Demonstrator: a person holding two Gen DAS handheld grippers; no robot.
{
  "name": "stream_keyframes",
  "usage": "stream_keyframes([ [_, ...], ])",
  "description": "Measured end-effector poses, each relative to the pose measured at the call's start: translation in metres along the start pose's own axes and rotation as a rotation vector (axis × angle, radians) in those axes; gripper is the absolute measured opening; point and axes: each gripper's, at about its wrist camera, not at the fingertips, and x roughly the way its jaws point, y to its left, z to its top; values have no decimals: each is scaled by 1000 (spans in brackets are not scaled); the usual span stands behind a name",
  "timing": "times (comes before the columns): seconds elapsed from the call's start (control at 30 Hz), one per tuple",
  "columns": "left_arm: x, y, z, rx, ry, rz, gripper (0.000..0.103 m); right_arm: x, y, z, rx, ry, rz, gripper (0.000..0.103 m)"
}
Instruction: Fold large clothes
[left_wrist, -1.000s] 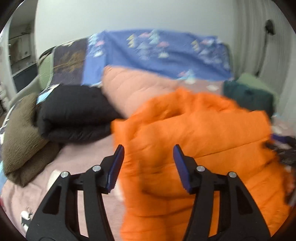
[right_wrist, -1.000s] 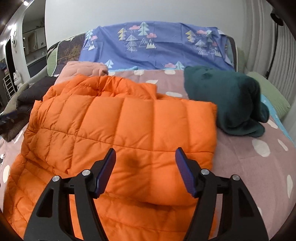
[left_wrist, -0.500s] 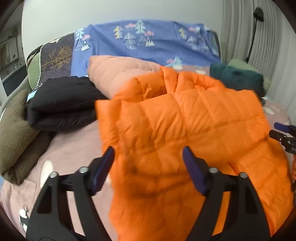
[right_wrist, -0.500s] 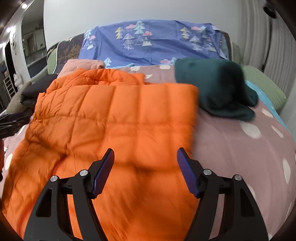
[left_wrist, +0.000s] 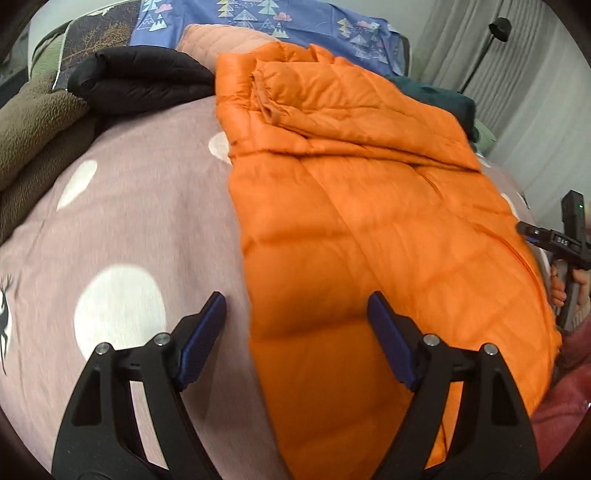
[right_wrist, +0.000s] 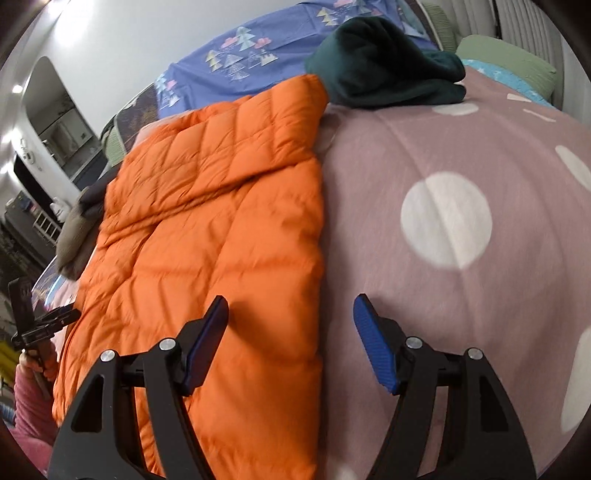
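An orange quilted down jacket (left_wrist: 362, 206) lies flat on the mauve spotted bed cover (left_wrist: 140, 206), its far part folded over itself. It also shows in the right wrist view (right_wrist: 207, 229). My left gripper (left_wrist: 295, 325) is open and empty, low over the jacket's left edge near its bottom. My right gripper (right_wrist: 290, 328) is open and empty, straddling the jacket's right edge near its bottom. The right gripper's body shows at the right of the left wrist view (left_wrist: 565, 240), and the left gripper's body at the left of the right wrist view (right_wrist: 33, 317).
A folded black garment (left_wrist: 140, 81), a brown fleece (left_wrist: 33, 125) and a peach quilt (left_wrist: 221, 40) lie at the far left. A dark green garment (right_wrist: 384, 66) lies beyond the jacket's right corner. Blue patterned bedding (right_wrist: 258, 55) is at the head.
Both grippers have dropped down and drawn back toward the jacket's near end, one at each side edge. The jacket, lifted and bunched a second ago, now lies spread flat.
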Motion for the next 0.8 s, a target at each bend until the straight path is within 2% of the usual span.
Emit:
stream_keyframes([
  [0.37,-19,-31,-43,32,0,-41,80,-33,9,-56,18,18,114,71],
  [0.53,-35,-30,-64,-19,-22,-80,75,-46,12,-83,15,31,177,66],
  [0.57,-38,-30,-67,-31,-24,-92,70,-50,14,-90,7,32,189,65],
  [0.63,-43,-31,-75,-51,-28,-114,60,-53,18,-96,-16,35,205,54],
  [0.67,-46,-33,-78,-55,-34,-123,44,-54,21,-97,-21,35,217,30],
  [0.7,-48,-34,-79,-60,-43,-122,19,-56,21,-96,-12,18,215,9],
  [0.73,-52,-35,-76,-84,-67,-119,11,-60,22,-93,4,-2,216,6],
  [0.77,-58,-35,-72,-105,-93,-133,7,-66,23,-86,22,-31,236,5],
  [0.8,-71,-38,-63,-119,-151,-166,6,-74,26,-79,23,-63,251,4],
])
